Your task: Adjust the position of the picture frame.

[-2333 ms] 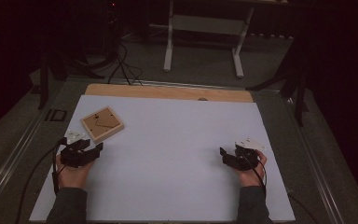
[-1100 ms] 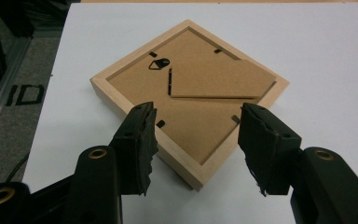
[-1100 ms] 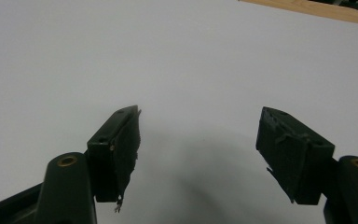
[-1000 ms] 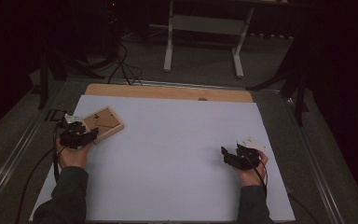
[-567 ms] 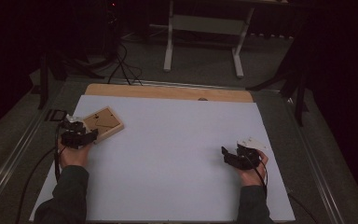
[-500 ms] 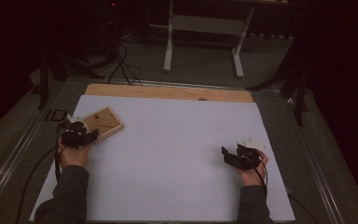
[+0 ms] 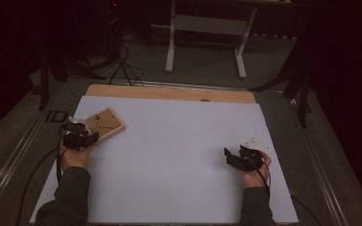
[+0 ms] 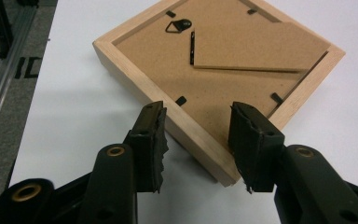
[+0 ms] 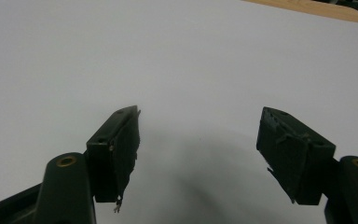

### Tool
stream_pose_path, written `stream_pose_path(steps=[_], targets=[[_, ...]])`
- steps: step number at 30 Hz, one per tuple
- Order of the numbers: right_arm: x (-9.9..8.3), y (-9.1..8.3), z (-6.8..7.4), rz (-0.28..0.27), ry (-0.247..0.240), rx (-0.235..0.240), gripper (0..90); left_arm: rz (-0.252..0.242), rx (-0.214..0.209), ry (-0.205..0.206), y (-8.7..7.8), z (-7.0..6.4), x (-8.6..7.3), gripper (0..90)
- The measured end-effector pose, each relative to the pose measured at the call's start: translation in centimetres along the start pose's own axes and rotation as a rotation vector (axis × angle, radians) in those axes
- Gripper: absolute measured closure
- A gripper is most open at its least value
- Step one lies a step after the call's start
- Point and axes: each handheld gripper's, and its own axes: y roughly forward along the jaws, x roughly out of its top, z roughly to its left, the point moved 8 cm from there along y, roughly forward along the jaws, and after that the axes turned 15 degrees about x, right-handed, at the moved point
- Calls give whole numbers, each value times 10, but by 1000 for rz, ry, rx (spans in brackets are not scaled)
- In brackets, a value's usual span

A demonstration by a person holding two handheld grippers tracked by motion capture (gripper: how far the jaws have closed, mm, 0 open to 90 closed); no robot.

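The wooden picture frame point(image 8: 214, 79) lies face down, probably light and stiff, its glass fragile; grip the near corner rail. The left gripper point(image 8: 198, 140) straddles that corner, jaws apart; the right gripper point(image 9: 198, 154) gapes wide, holding nothing.

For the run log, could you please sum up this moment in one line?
left gripper: open, jaws astride picture frame corner | frame: face down | right gripper: open, idle

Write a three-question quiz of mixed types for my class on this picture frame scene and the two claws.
1. True or false: the picture frame lies back side up.
2. The left claw is: A) shut on the frame's corner, B) open with its jaws either side of the frame's near corner, C) far from the frame.
3. Fill in: the right claw is open over the bare ____ table.

Key: 1 true; 2 B; 3 white.
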Motion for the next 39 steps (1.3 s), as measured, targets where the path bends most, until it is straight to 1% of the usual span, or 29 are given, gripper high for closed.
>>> stream_pose_path(steps=[4,5,6,10,22,27,34,39], targets=[[0,0,0,-2,2,1,293,3,-8,-6,0,0,0,627],[0,0,0,-2,3,1,293,3,-8,-6,0,0,0,627],[0,0,0,-3,2,2,293,3,-15,-9,0,-2,0,657],[0,0,0,-2,2,-1,293,6,-11,-21,0,-1,0,682],[0,1,1,0,-4,2,293,11,-2,-31,0,-1,1,716],[1,2,1,1,-5,3,293,5,4,-19,-1,-4,2,750],[1,2,1,-2,-2,7,294,1,5,-18,-1,-6,2,775],[1,1,1,-5,-1,8,294,0,-3,-18,-1,-7,2,783]])
